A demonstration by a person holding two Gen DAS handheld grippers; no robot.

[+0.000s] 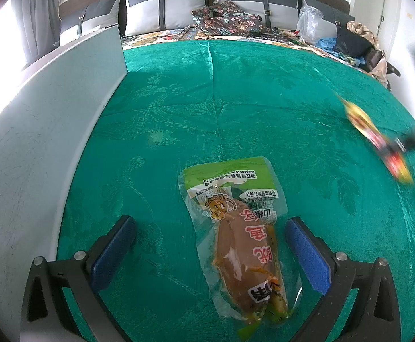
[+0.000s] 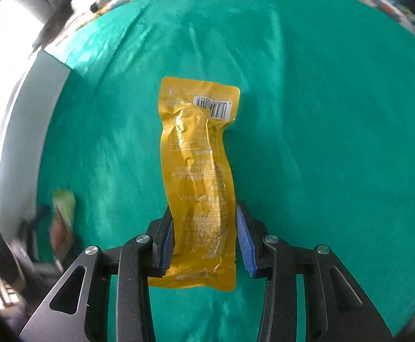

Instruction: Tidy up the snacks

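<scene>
A clear and green snack pack (image 1: 236, 236) with a brown sausage-like snack lies on the green cloth (image 1: 179, 108), between the wide-open jaws of my left gripper (image 1: 210, 245), nearer the right finger. My right gripper (image 2: 204, 242) is shut on a long yellow snack pack (image 2: 199, 171) and holds it above the cloth. That yellow pack shows blurred at the right in the left wrist view (image 1: 375, 136). The green pack shows blurred at the left in the right wrist view (image 2: 62, 219).
A pale grey-white box wall (image 1: 36, 154) stands along the left of the cloth, also in the right wrist view (image 2: 28, 114). Behind are pillows (image 1: 162, 8), patterned fabric (image 1: 224, 20), a plastic bag (image 1: 310, 22) and clothes (image 1: 358, 42).
</scene>
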